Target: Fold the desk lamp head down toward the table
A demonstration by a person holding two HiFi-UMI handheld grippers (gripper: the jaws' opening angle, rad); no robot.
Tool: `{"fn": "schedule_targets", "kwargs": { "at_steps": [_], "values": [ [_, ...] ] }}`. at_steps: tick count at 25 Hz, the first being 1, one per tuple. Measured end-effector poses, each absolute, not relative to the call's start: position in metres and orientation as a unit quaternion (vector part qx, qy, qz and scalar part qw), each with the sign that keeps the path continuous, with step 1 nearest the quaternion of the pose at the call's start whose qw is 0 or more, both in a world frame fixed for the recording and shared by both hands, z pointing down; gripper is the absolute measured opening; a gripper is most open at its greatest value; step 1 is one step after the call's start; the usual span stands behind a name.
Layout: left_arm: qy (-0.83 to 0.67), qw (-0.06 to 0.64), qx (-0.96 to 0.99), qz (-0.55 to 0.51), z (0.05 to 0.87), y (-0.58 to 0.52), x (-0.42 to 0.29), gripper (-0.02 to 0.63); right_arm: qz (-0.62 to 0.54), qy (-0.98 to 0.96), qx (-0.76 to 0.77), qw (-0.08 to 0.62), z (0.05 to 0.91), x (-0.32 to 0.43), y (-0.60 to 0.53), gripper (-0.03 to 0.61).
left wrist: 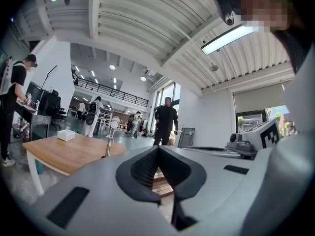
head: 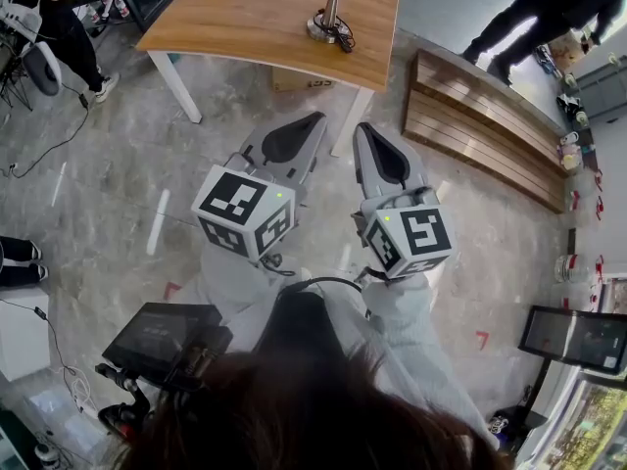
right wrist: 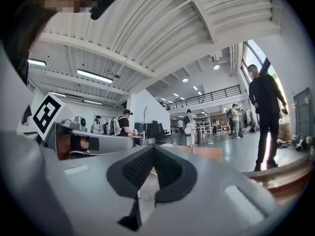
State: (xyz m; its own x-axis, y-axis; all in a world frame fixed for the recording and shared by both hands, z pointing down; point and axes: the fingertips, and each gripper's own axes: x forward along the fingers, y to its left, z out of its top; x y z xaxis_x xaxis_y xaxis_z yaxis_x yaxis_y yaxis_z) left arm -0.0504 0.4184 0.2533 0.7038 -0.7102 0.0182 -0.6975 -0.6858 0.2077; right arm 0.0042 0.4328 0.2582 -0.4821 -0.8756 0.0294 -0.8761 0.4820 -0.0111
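Observation:
The desk lamp [head: 331,18] stands upright on the wooden table [head: 255,18], its round base by the table's near edge with a black cord beside it. In the left gripper view the desk lamp [left wrist: 110,137] shows as a thin pole with a round head on top, far ahead. The right gripper view shows the desk lamp [right wrist: 189,132] small and distant. My left gripper [head: 315,120] and right gripper [head: 362,128] hang side by side over the floor, well short of the table. Both are shut with nothing between the jaws, as the left gripper [left wrist: 158,148] and right gripper [right wrist: 153,147] show in their own views.
A white box [left wrist: 65,135] lies on the table's far part. A stepped wooden platform [head: 480,125] sits right of the table, with a person in black [left wrist: 165,121] standing near it. Other people work at the far left [head: 49,18]. A monitor on a stand [head: 162,336] is by my left side.

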Motion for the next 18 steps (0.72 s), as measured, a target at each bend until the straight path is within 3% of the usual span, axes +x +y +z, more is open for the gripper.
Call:
{"fn": "schedule_targets", "kwargs": {
  "at_steps": [9,18],
  "values": [
    [-0.39,0.122,0.913,-0.016,0.286,0.357,-0.037,0.002,0.031,-0.858,0.512,0.013,0.287,0.029,0.376,0.002],
    [-0.376,0.129,0.917,-0.017,0.287,0.18,-0.057,0.002,0.033,-0.844,0.535,0.023,0.291,0.024,0.204,0.002]
  ]
}}
